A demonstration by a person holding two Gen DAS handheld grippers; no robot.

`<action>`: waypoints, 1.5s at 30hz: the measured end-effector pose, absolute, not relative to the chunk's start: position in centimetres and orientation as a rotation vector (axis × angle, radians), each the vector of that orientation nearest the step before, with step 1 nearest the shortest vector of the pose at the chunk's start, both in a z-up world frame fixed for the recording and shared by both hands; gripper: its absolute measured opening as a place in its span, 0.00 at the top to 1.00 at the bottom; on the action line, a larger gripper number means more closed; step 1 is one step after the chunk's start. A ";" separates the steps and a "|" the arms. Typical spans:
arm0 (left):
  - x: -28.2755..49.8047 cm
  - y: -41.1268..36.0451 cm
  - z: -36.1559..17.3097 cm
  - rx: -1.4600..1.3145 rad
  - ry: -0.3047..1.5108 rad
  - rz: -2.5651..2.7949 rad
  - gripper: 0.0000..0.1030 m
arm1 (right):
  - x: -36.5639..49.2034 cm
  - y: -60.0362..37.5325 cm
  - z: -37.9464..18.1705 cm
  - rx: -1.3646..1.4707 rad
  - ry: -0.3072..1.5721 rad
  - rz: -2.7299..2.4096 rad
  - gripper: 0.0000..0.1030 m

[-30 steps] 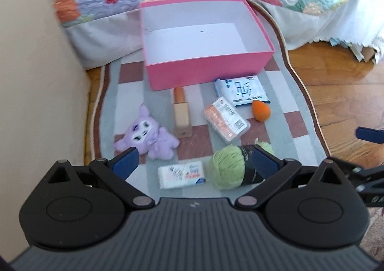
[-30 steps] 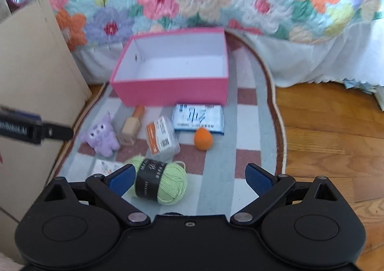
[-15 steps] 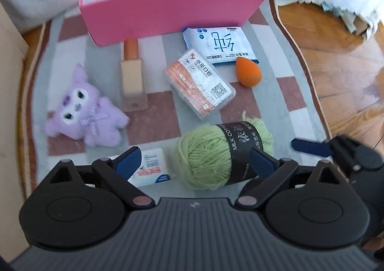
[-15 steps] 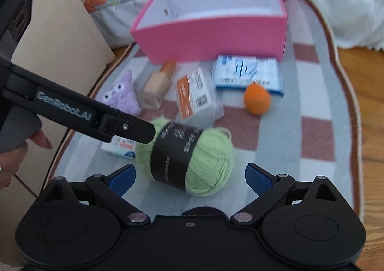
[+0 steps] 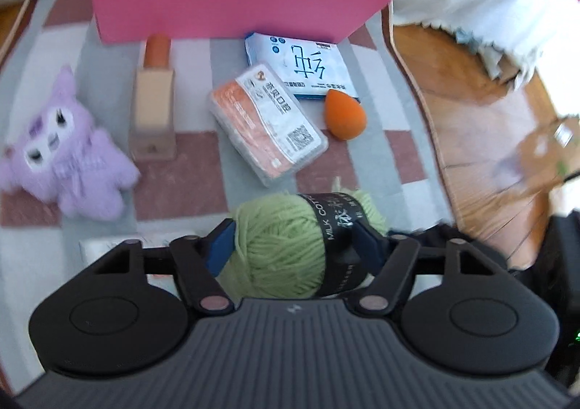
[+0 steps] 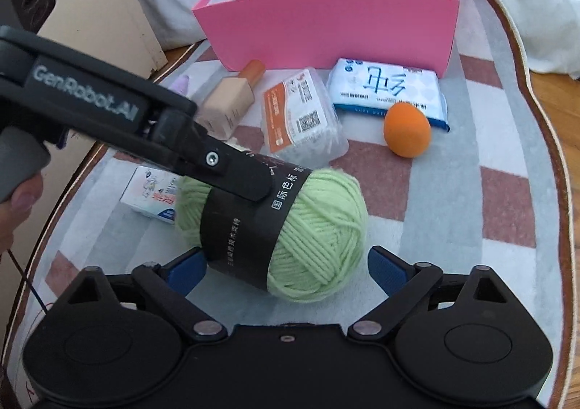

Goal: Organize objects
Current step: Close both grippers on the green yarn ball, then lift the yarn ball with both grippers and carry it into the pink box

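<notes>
**— Where do your grippers stand?**

— My left gripper (image 5: 291,244) is closing around the green yarn ball (image 5: 290,238). Its blue pads (image 5: 222,246) sit at either flank of the ball, the right one against the black paper band; this view is blurred, so I cannot tell whether they press yet. My right gripper (image 6: 286,269) is also closing, jaws still wide, with the same yarn ball (image 6: 286,231) between its pads and a clear gap on the right side. From that camera I see the left finger (image 6: 224,170) lying on top of the band.

**— And where does the yarn lie?**

— On the checked rug (image 6: 507,199), near its front edge. Just left of it is a small white packet (image 6: 156,195). Beyond it, towards the middle of the rug, lies a clear case with an orange label (image 6: 301,115), an orange sponge egg (image 6: 407,130) beside it, a white and blue wipes pack (image 6: 388,90) behind that, and a beige bottle with an orange cap (image 6: 232,101). A purple plush toy (image 5: 61,148) lies at the rug's left edge. The pink box (image 6: 333,25) stands open at the far edge, well apart from the yarn.
</notes>
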State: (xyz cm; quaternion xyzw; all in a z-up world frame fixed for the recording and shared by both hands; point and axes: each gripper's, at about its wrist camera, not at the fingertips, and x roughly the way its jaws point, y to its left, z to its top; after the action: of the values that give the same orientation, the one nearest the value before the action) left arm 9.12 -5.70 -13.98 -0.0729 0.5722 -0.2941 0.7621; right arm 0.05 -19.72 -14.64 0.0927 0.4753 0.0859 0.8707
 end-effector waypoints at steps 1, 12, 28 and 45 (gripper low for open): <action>9.0 -5.6 -14.1 -0.170 1.237 -0.641 0.37 | -0.1 -19.8 -14.6 0.206 0.990 0.187 0.16; 7.5 -5.4 -9.9 -0.209 1.178 -0.700 0.42 | -1.7 -19.0 -10.7 0.099 0.896 0.156 0.22; 13.7 -7.0 5.8 -0.135 0.881 -0.725 0.42 | 4.2 -21.6 2.8 -0.062 0.584 0.125 0.22; 33.5 -11.6 -2.0 -0.172 1.032 -0.654 0.42 | 24.4 -26.5 -2.7 0.042 0.841 0.080 0.22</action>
State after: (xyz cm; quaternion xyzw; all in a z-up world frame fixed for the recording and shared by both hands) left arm 33.47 -11.64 -2.00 -0.0804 0.4837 -0.3067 0.8158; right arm 24.36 -26.50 -2.70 0.0204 0.4082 0.0388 0.9118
